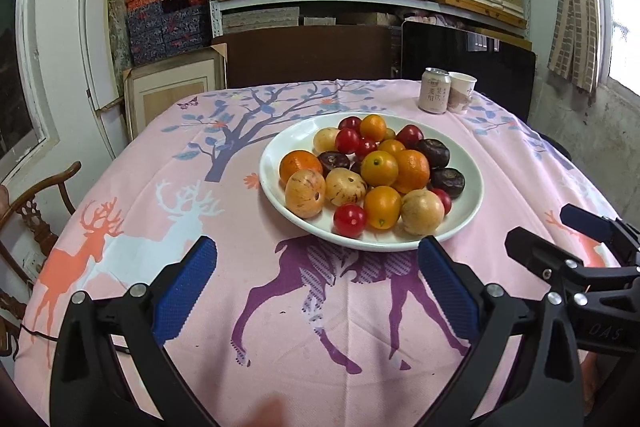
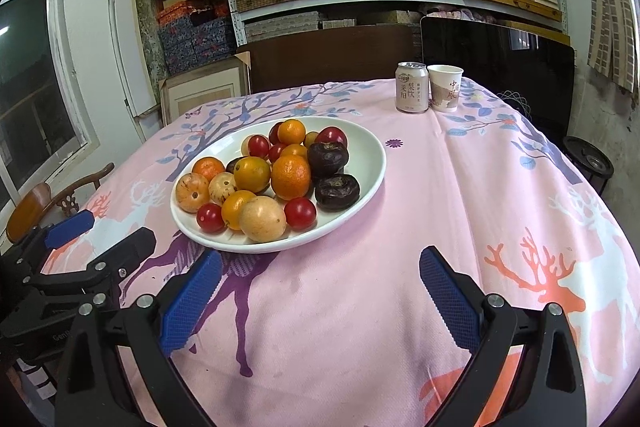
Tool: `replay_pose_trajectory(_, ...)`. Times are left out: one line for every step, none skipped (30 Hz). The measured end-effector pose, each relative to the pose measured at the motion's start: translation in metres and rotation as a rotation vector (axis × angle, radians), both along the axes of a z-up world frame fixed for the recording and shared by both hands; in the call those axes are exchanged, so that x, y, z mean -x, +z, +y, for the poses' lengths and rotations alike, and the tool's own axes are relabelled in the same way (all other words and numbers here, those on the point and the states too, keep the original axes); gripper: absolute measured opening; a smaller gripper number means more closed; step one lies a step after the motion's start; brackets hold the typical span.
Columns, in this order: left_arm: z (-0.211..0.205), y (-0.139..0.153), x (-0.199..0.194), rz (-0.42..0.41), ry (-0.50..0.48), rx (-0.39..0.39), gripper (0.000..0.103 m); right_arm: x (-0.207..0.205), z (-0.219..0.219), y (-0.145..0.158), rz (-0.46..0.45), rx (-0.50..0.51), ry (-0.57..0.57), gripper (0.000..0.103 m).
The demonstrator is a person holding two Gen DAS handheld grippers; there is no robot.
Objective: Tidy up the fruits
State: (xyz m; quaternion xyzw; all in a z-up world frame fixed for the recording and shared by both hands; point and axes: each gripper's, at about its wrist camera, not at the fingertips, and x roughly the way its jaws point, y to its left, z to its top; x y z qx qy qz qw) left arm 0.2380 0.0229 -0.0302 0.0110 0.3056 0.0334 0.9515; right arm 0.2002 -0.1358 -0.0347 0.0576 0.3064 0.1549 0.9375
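Two black plastic grippers: left gripper (image 1: 316, 279) and right gripper (image 2: 320, 283), blue textured finger pads (image 1: 448, 291), silver screws, "DAS" lettering.

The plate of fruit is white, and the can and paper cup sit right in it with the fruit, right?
Not quite. The plate is white, but the can and paper cup stand on the tablecloth behind it, well apart from the fruit, as the right wrist view shows.

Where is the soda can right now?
The can stands at the table's far edge, touching the paper cup on its right, behind the fruit plate.
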Motion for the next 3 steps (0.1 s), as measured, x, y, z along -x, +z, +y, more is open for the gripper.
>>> replay_pose_trajectory(0.0004, -0.0003, -0.0002, 0.003, -0.002, 0.005, 0.099, 0.0, 0.0003, 0.0004, -0.001, 0.0, 0.001, 0.1)
replay_pose_trajectory(0.0006, -0.0005, -0.0005, 0.005, -0.002, 0.007, 0.099, 0.0004, 0.0009, 0.001, -0.003, 0.003, 0.002, 0.1)
replay_pose_trajectory(0.0003, -0.0009, -0.0009, 0.006, 0.0, 0.003, 0.099, 0.0003, 0.0012, 0.0011, -0.003, 0.006, 0.003, 0.1)
